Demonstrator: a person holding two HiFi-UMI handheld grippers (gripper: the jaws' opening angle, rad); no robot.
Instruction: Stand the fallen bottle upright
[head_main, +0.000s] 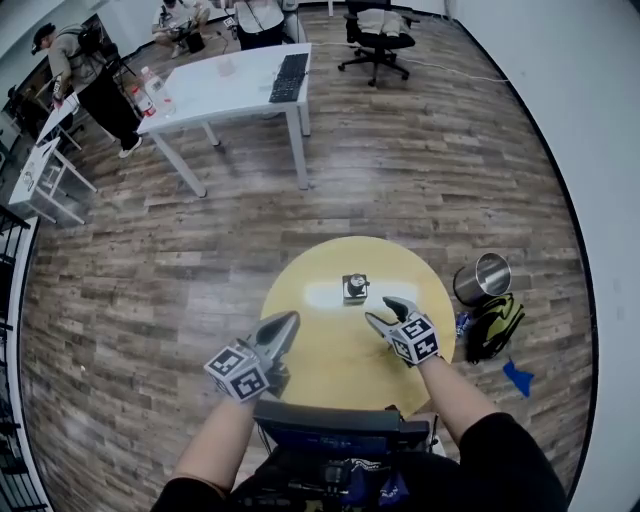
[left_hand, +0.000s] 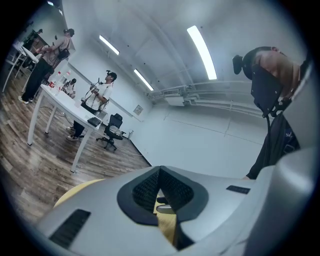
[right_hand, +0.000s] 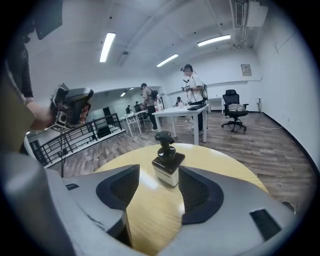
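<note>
A small pump bottle (head_main: 355, 288) with a black top and pale body stands upright near the middle of the round yellow table (head_main: 320, 370). My right gripper (head_main: 385, 311) sits just short of it, to its right and nearer me, jaws open and empty. In the right gripper view the bottle (right_hand: 167, 167) stands upright just beyond the spread fingertips of the right gripper (right_hand: 160, 174), with bare tabletop (right_hand: 150, 210) between the pads. My left gripper (head_main: 288, 322) hovers over the table's left front part, its tips together and holding nothing; in its own view the left gripper (left_hand: 159, 170) points level across the room.
On the floor right of the table are a steel tumbler (head_main: 483, 277), a yellow-and-black bag (head_main: 495, 325) and a blue scrap (head_main: 518, 377). Farther back stand a white desk (head_main: 230, 85) with a keyboard (head_main: 290, 76), an office chair (head_main: 378, 40) and several people.
</note>
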